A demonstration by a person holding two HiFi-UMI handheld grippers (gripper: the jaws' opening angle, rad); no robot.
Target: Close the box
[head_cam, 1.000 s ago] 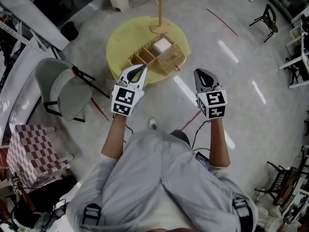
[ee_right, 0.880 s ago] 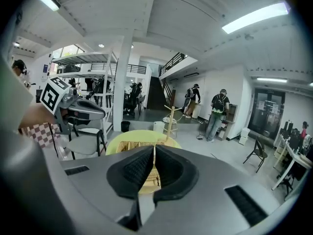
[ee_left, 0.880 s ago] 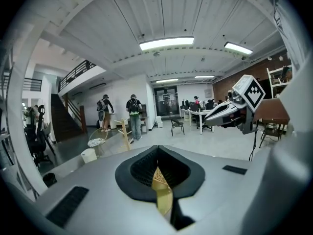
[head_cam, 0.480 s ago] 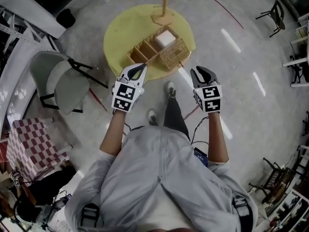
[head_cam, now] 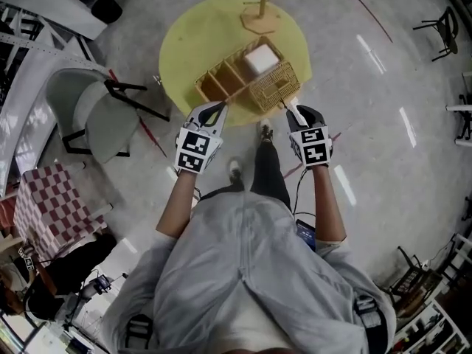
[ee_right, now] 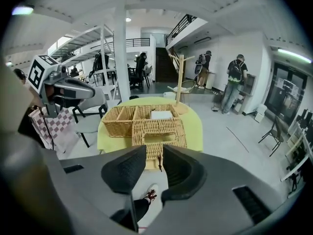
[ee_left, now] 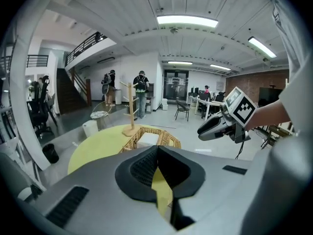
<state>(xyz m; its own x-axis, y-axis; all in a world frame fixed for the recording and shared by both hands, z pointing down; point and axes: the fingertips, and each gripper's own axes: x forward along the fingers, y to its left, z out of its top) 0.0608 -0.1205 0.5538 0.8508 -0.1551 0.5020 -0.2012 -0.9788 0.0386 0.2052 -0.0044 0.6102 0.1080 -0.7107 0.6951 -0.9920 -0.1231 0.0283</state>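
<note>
Wicker box (head_cam: 225, 83) on the round yellow counter (head_cam: 192, 39), close to the edge nearest the person, not yet closed. Lid (head_cam: 274, 87) swung out from the box's near side, lying open toward the counter's rim. Inside, divided compartments: a white block (head_cam: 262, 59) in the one nearest the wooden stand (head_cam: 259, 17), only bare wicker in the others. A short dark cord (ee_right: 159, 164) dangling from the lid's free edge. Right gripper (ee_right: 154, 151) held just short of that edge, jaws parting with a clear gap between the pads. Nothing pressed there, only the cord and the lid's edge in sight through the gap, beyond the tips. Left gripper (ee_left: 157, 149) raised at the counter's rim by the box's left end, jaws closed tip to tip with nothing between them, touching neither box nor lid. Both grippers side by side, apart from each other, at the ends of the person's outstretched forearms. Grey chair (head_cam: 88, 120) left of the counter, and a red-and-white checked cloth (head_cam: 44, 209) further left, nearer the person. People with backpacks (ee_right: 238, 77) standing far behind the counter.
</note>
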